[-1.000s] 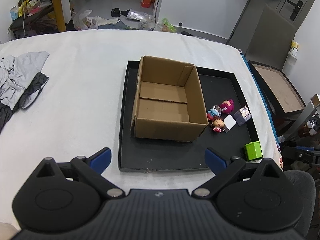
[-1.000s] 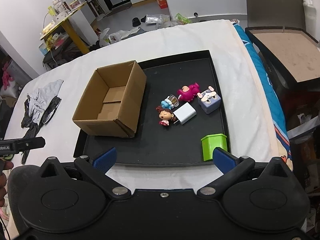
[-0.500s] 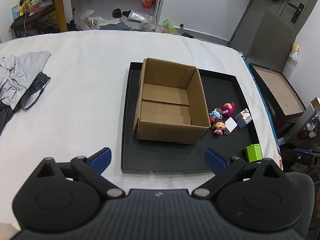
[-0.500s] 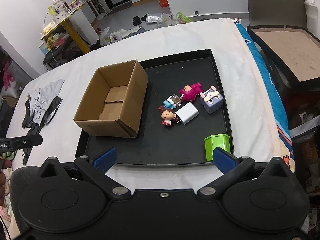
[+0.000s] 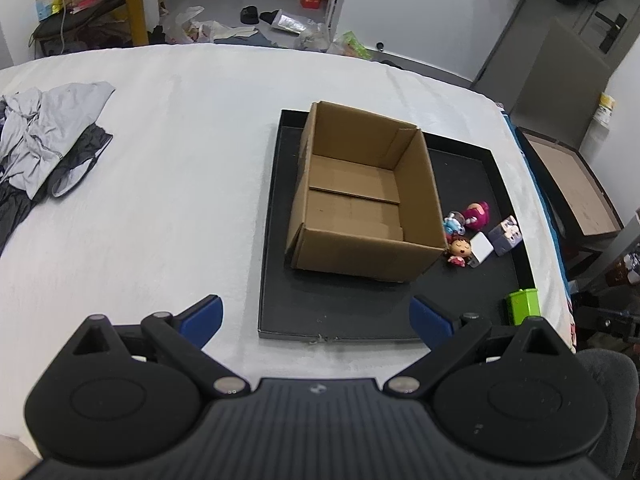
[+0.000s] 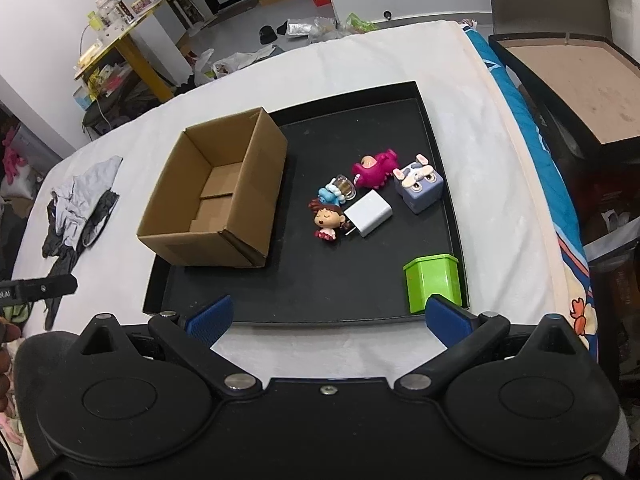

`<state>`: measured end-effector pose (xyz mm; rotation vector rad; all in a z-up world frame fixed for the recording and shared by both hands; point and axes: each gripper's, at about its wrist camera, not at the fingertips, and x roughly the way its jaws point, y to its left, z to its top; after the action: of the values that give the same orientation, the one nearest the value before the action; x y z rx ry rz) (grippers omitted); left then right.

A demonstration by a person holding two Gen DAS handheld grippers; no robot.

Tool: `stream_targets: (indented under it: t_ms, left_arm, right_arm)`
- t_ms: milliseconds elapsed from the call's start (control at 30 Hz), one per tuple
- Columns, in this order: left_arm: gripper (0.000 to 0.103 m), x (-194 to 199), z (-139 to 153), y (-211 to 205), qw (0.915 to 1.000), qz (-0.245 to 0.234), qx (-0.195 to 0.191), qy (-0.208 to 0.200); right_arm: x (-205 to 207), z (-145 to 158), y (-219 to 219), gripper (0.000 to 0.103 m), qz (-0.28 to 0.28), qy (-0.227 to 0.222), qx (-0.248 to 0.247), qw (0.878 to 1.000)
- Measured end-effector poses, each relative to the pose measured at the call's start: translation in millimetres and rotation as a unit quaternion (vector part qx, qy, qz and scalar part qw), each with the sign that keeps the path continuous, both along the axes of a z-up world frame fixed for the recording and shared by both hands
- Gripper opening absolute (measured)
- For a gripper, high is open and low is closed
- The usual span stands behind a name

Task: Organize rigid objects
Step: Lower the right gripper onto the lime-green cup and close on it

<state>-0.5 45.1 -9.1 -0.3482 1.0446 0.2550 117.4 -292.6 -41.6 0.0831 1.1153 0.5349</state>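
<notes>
both my hand-held grippers, left [image 5: 316, 316] and right [image 6: 328, 316], spread wide, holding nothing | open brown cardboard box [image 6: 216, 196] at 10 o'clock on black tray [image 6: 320, 280] | small green plastic box [image 6: 434, 280] at 1 o'clock

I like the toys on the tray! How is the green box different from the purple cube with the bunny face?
The green box is plain, with no face; the purple bunny cube has ears and eyes on top. The green box sits alone at the near corner of the black tray; the purple bunny cube sits farther back, beside the pink toy and white charger. Both are blocky and outside the cardboard box.
</notes>
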Motion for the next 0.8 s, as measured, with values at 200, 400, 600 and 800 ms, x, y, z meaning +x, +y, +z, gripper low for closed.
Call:
stream_targets:
  t_ms: [200, 400, 600, 800]
  left_arm:
    - [0.098, 10, -14, 6, 0.9999, 0.009, -0.008, 0.008]
    - [0.096, 21, -22, 12, 0.9997, 0.022, -0.013, 0.004]
    - [0.08, 36, -27, 20, 0.9987, 0.042, -0.027, -0.001]
    - [0.064, 53, -35, 28, 0.9976, 0.059, -0.036, -0.001]
  right_arm:
    - [4, -13, -1, 0.103, -0.008, 0.01, 0.0, 1.0]
    - [12, -25, -1, 0.095, -0.016, 0.019, -0.003, 1.0]
    - [25, -37, -3, 0.08, -0.027, 0.032, -0.003, 0.999]
    - [42, -53, -4, 0.065, -0.04, 0.052, -0.011, 0.998]
